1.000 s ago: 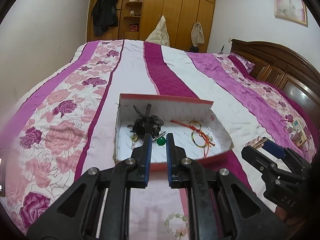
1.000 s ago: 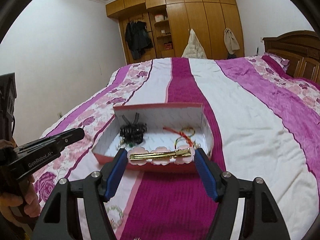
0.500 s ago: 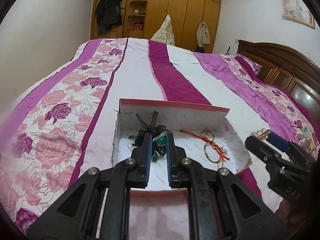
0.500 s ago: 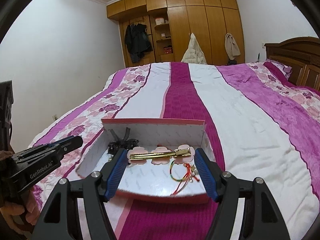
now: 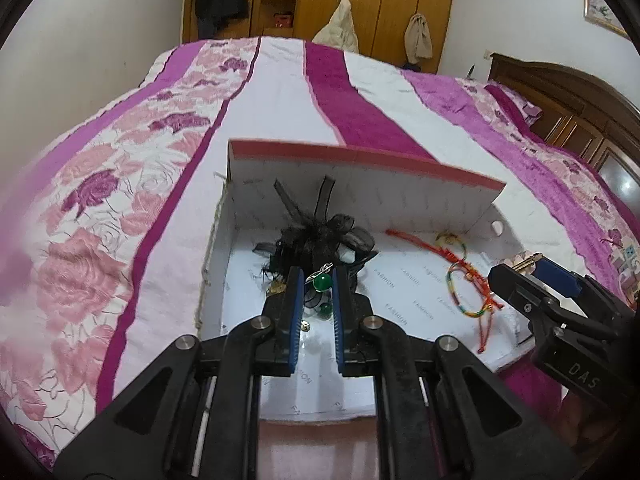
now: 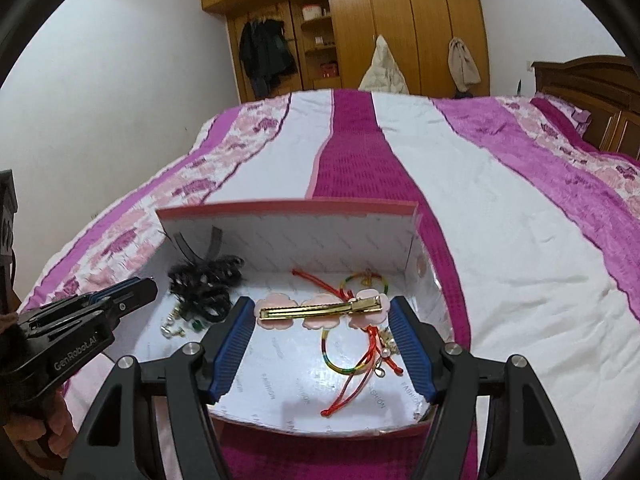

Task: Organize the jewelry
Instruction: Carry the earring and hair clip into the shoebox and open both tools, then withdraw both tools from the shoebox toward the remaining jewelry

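A pink-rimmed white box (image 5: 360, 156) (image 6: 288, 208) lies on the bed. It holds a black feather hair piece (image 5: 320, 240) (image 6: 204, 280) and red and multicoloured string bracelets (image 5: 472, 280) (image 6: 352, 364). My left gripper (image 5: 314, 284) is shut on a green bead earring (image 5: 321, 282) over the box's left part; it also shows in the right wrist view (image 6: 132, 292). My right gripper (image 6: 322, 312) is shut on a gold hair clip with pink flowers (image 6: 320, 310) held endwise over the box's middle; it also shows in the left wrist view (image 5: 516, 276).
The box sits on a pink, purple and white striped quilt (image 6: 500, 208). More small earrings (image 6: 172, 326) lie in the box's left corner. A wooden headboard (image 5: 580, 104) is at the right, a wardrobe (image 6: 360, 28) beyond the bed.
Both grippers have moved forward and down over the box, each still holding its item. The box now fills more of both views.
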{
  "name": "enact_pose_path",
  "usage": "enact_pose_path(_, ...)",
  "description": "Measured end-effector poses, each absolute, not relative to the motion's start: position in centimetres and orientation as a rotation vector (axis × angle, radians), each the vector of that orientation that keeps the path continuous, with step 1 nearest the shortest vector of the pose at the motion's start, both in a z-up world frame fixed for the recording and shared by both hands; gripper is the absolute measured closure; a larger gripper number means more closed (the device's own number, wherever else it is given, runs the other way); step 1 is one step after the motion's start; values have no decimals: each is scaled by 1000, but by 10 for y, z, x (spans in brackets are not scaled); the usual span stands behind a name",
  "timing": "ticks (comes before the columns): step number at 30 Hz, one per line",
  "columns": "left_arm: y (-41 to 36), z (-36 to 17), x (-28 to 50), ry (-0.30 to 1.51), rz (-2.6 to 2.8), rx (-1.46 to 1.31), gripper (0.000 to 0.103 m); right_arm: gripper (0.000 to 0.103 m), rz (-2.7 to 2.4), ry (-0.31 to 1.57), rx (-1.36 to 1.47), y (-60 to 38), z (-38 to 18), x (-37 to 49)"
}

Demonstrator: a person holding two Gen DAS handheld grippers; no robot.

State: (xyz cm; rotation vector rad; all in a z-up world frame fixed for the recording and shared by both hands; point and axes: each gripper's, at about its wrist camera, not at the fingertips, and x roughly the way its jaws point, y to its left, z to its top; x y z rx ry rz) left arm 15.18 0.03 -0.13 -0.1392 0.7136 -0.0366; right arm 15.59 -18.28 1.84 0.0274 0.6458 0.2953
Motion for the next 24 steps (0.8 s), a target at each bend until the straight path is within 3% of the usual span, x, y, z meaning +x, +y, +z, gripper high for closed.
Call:
enact_pose_path(15,-3,-21,163,788,-36,-138,96,32,269,743,20,-184,-11,176)
enact_pose_path(24,-3,-9,156,775,-61,-156,73,26,273,729,34,-187,-2,172)
